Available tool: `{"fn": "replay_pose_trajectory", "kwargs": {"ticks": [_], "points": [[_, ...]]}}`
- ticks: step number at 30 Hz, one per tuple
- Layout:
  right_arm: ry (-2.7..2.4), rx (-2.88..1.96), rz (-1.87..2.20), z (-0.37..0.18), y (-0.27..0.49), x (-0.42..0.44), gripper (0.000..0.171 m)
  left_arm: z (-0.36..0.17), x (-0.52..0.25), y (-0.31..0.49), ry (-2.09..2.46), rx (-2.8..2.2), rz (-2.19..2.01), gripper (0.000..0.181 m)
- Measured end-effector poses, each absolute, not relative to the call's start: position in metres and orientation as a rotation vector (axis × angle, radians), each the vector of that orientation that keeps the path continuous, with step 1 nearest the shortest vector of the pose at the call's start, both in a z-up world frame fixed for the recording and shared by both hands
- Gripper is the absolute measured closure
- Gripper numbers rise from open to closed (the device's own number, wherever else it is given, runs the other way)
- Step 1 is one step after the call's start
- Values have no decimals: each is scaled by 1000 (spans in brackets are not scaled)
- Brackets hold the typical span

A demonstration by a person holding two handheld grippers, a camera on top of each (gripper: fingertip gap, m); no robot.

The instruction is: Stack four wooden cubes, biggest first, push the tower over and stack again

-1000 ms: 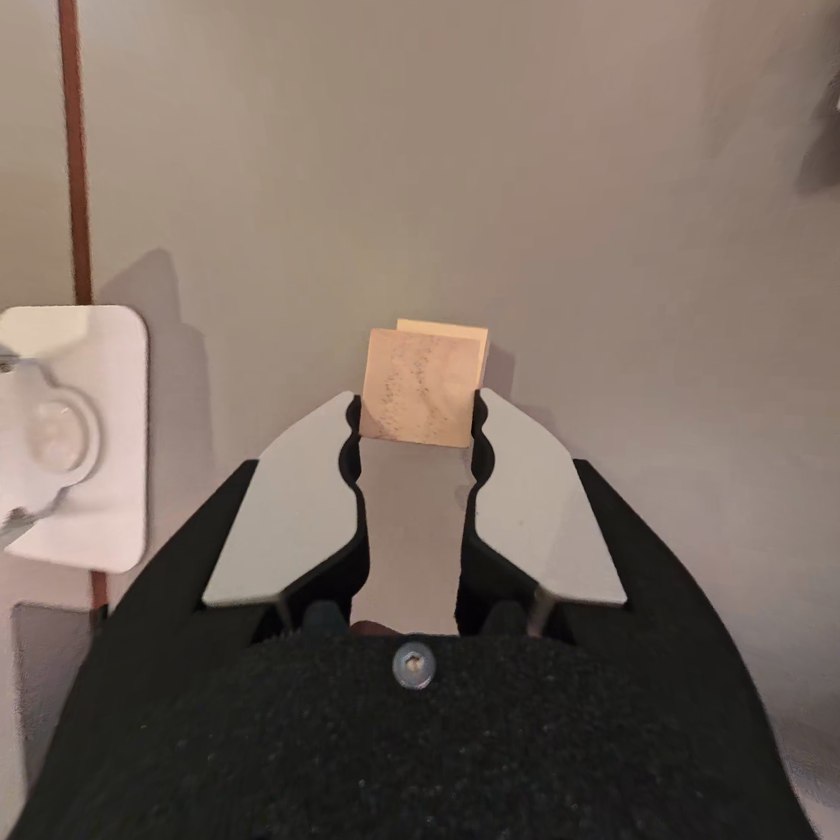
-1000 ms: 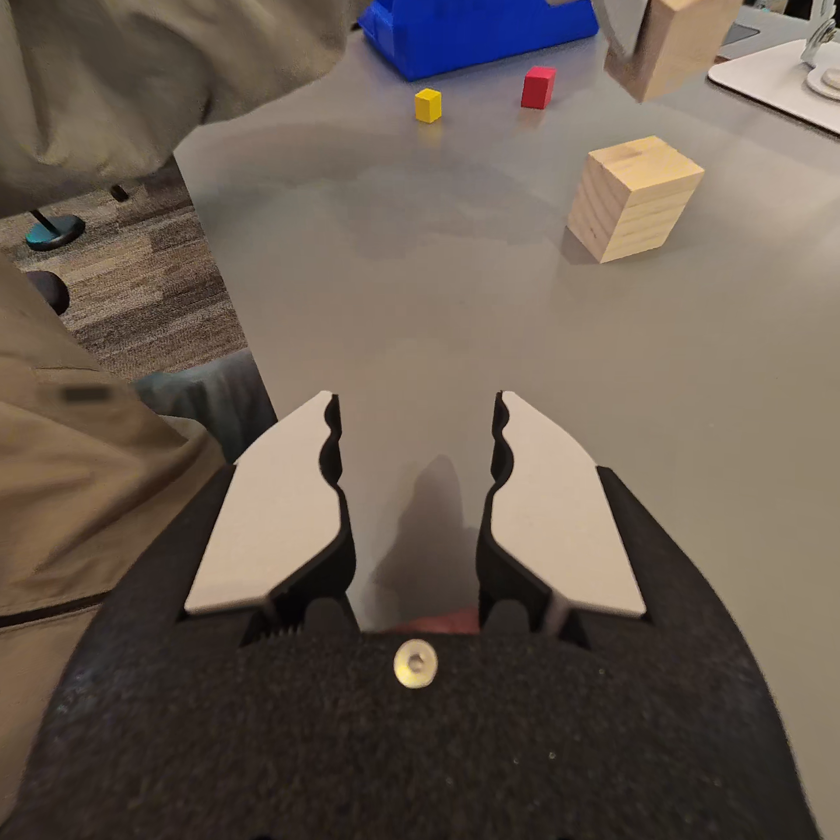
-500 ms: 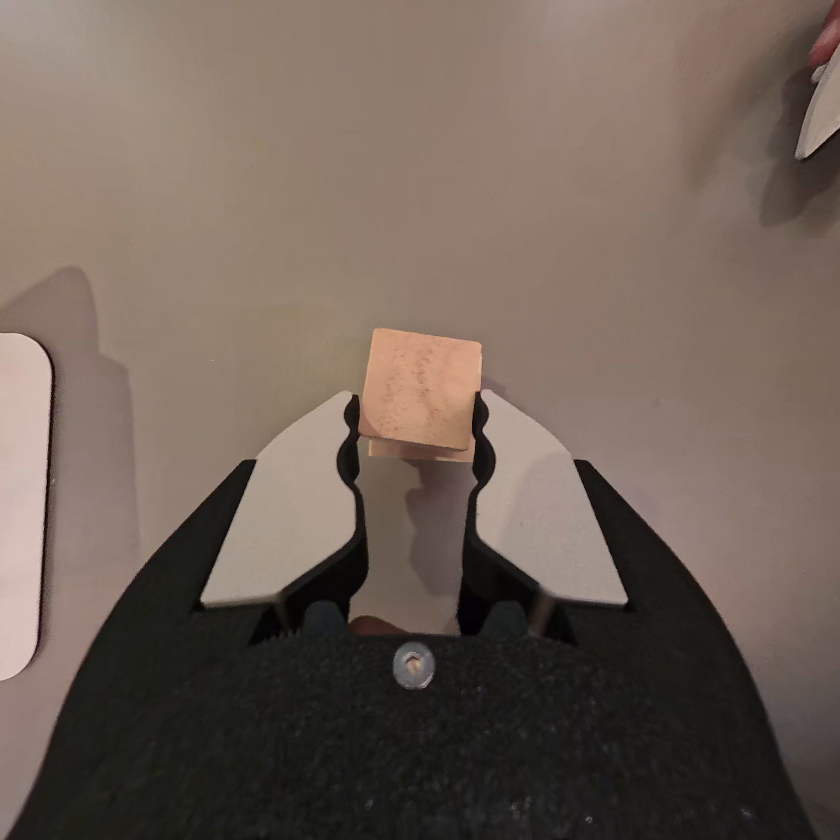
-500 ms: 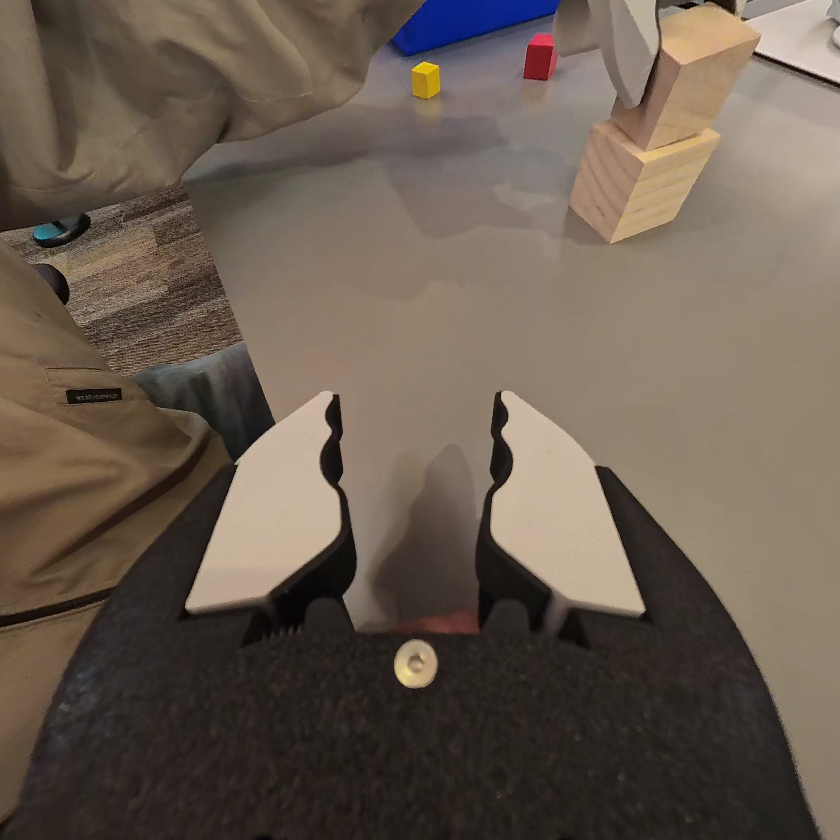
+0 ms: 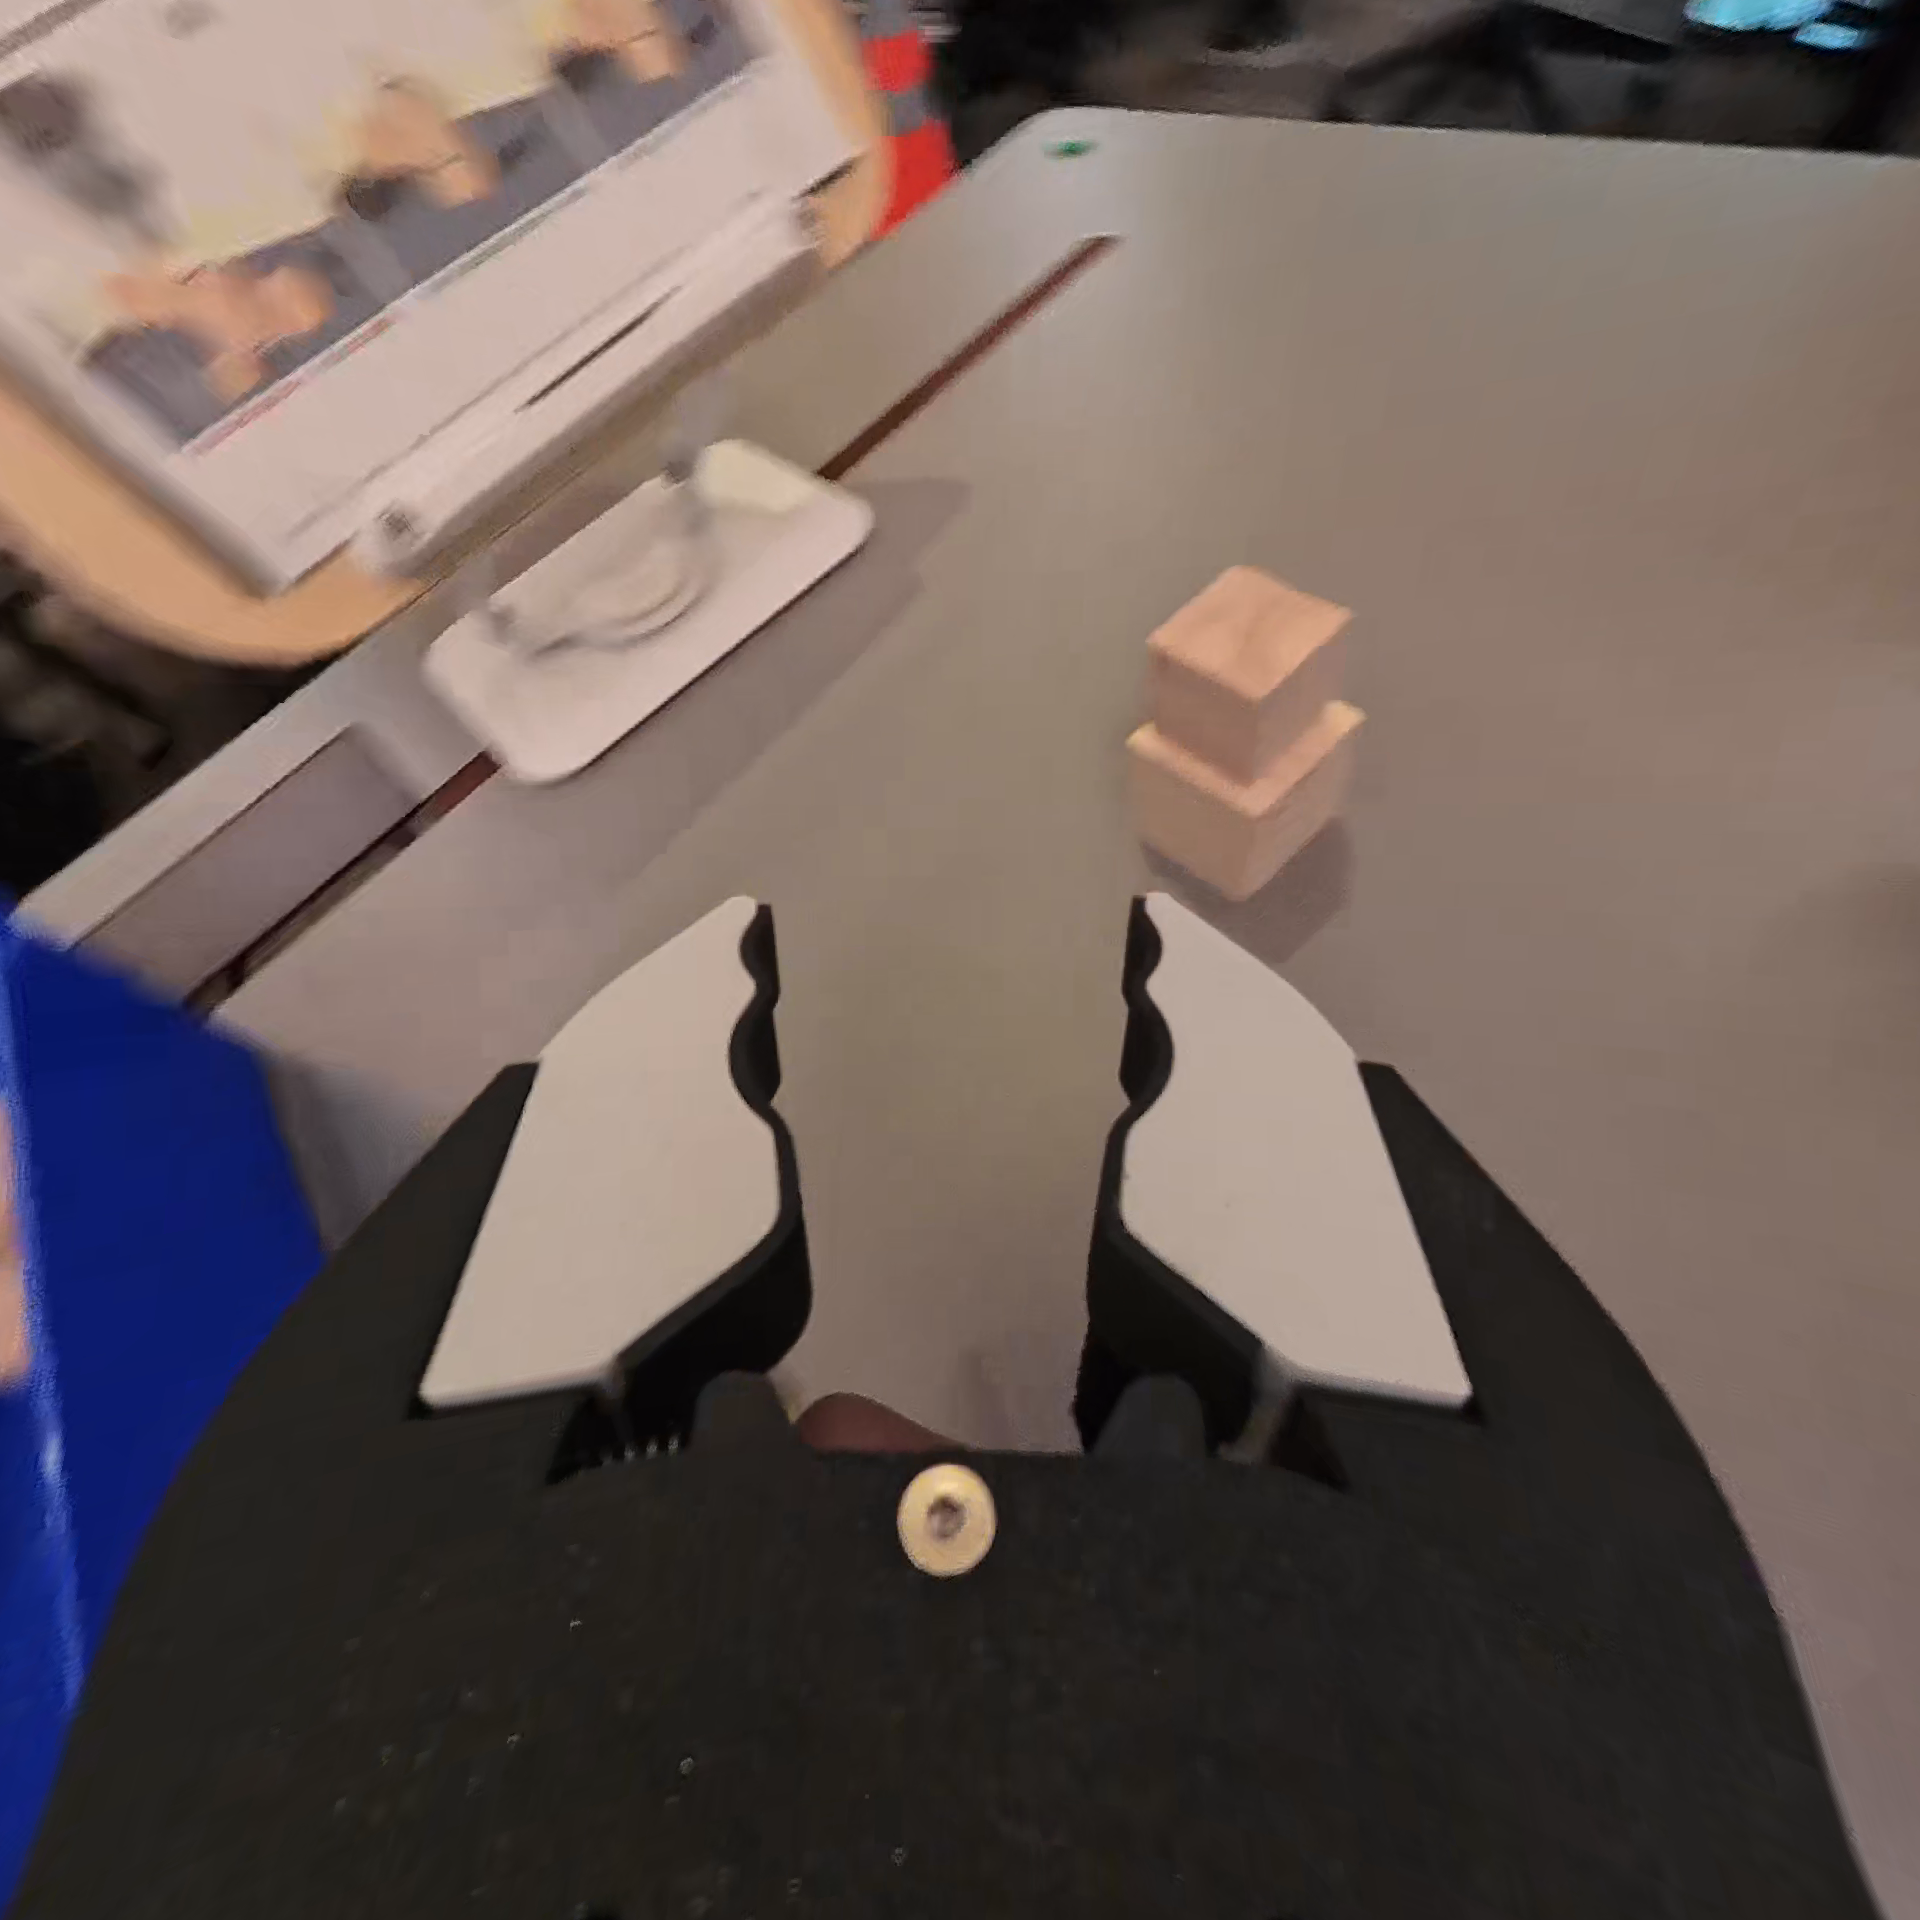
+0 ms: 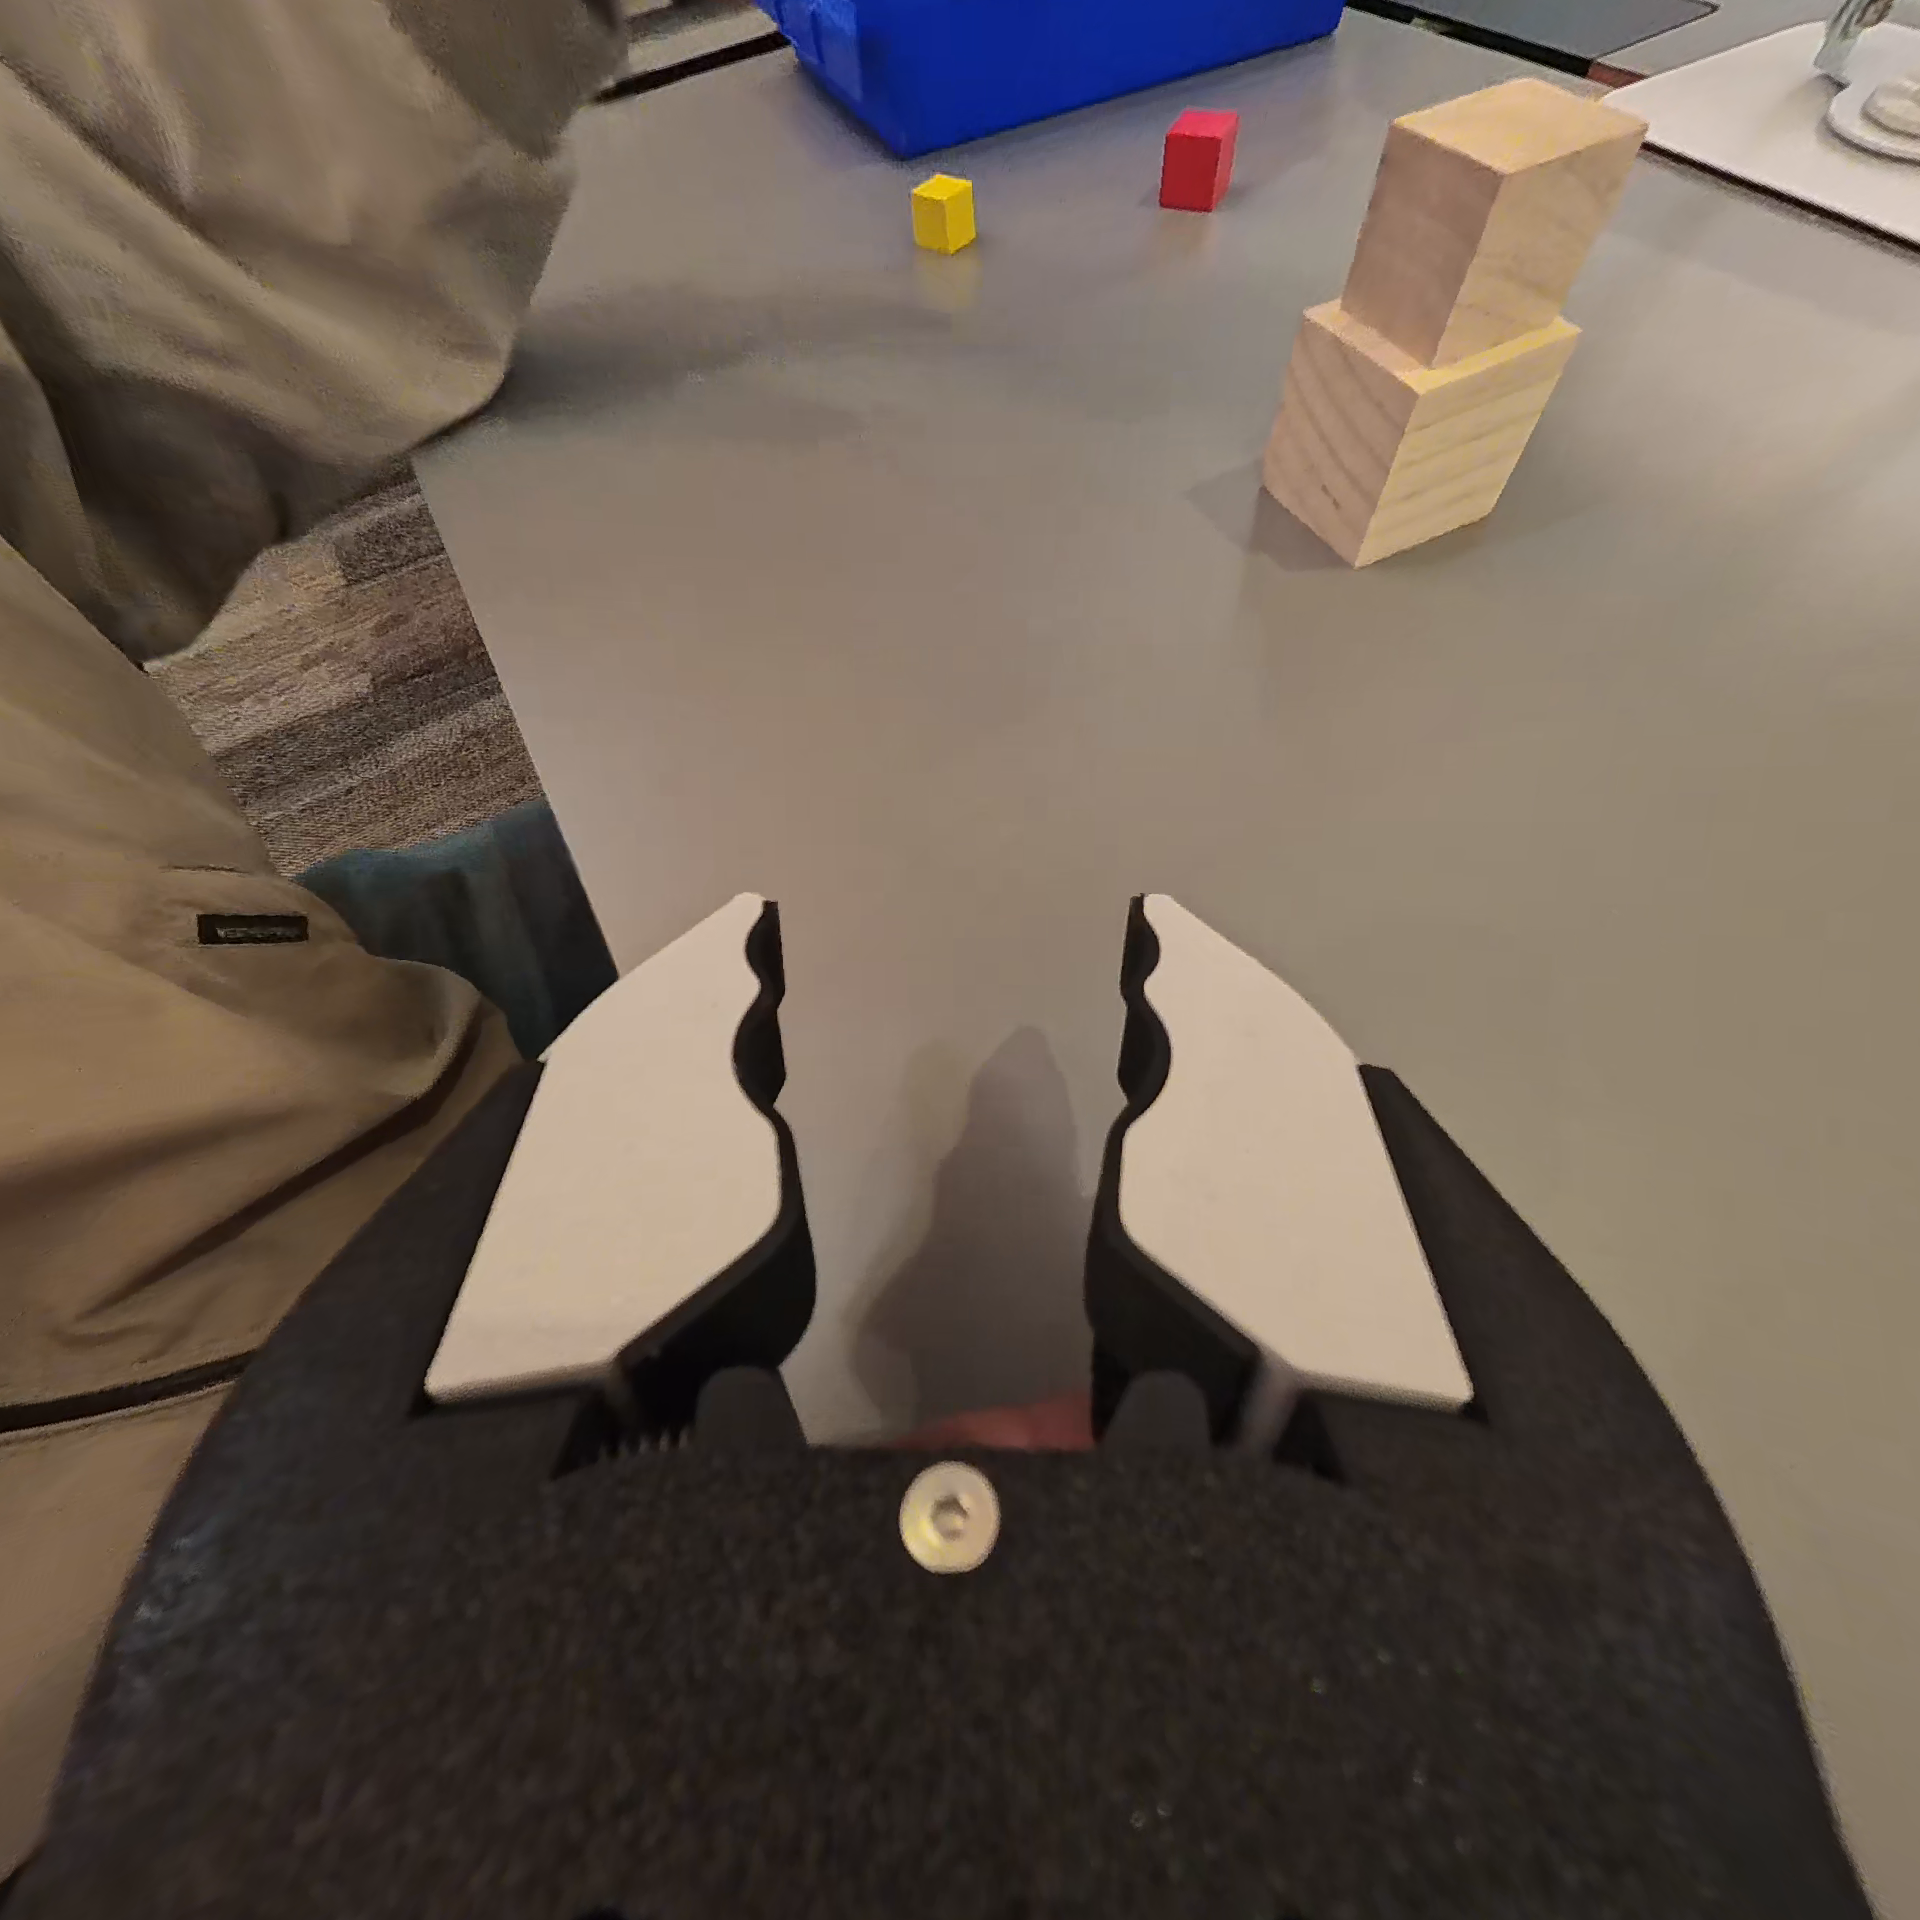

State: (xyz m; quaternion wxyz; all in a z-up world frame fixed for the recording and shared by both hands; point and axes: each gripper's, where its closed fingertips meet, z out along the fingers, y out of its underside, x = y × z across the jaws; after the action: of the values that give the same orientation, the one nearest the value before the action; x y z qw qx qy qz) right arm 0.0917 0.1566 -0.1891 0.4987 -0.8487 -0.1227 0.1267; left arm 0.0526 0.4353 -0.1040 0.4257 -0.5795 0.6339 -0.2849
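Two wooden cubes stand stacked on the grey tabletop (image 6: 935, 623), the big cube (image 6: 1403, 447) below and the mid cube (image 6: 1475, 208) upright on top of it, so the stack's long axis runs vertical; in the right wrist view the stack sits at about 1 o'clock from the right hand-held gripper (image 6: 951, 909), one vertical corner edge turned toward the camera, the mid cube set toward the far side of the big cube's top; the red cube (image 6: 1198, 159) lies at 12 o'clock, well apart from the stack, and the yellow cube (image 6: 943, 212) just beside it toward 11 o'clock, each flat on the tabletop and alone; a blue bin (image 6: 1039, 52) stands beyond them at the far edge, its inside hidden; a person's beige sleeve (image 6: 260, 260) fills the 9 to 11 o'clock side; the right hand-held gripper hovers with jaws spread wide and nothing between them; in the left wrist view the left hand-held gripper (image 5: 951, 914) is likewise wide open and empty, apart from the stack, which shows near 1 o'clock as big cube (image 5: 1236, 810) under mid cube (image 5: 1247, 665); a white stand (image 5: 644, 634) with a blurred screen sits at 10 to 11 o'clock.
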Motion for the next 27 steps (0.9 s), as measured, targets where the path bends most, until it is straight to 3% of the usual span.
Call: {"fn": "replay_pose_trajectory", "kwargs": {"ticks": [3, 7, 10, 17, 19, 22, 27], "points": [[-309, -2056, 299, -188, 158, 90, 109, -128, 30, 466, 1482, -1565, -544, 125], [-338, -2068, 275, -186, 162, 88, 109, -165, 36, 502, 1719, -1551, -256, 110], [-361, -2062, 264, -183, 165, 84, 109, -189, 47, 538, 1876, -1591, -83, 119], [-380, -2074, 266, -187, 164, 82, 109, -227, 53, 576, 2086, -1861, 31, 115], [-376, -2070, 271, -187, 163, 84, 109, -231, 56, 572, 2128, -1872, 3, 120], [-366, -2070, 282, -188, 163, 86, 109, -236, 61, 568, 2174, -1871, -48, 152], [-371, -2069, 276, -186, 160, 87, 109, -223, 69, 556, 2195, -1818, -113, 153]]}}
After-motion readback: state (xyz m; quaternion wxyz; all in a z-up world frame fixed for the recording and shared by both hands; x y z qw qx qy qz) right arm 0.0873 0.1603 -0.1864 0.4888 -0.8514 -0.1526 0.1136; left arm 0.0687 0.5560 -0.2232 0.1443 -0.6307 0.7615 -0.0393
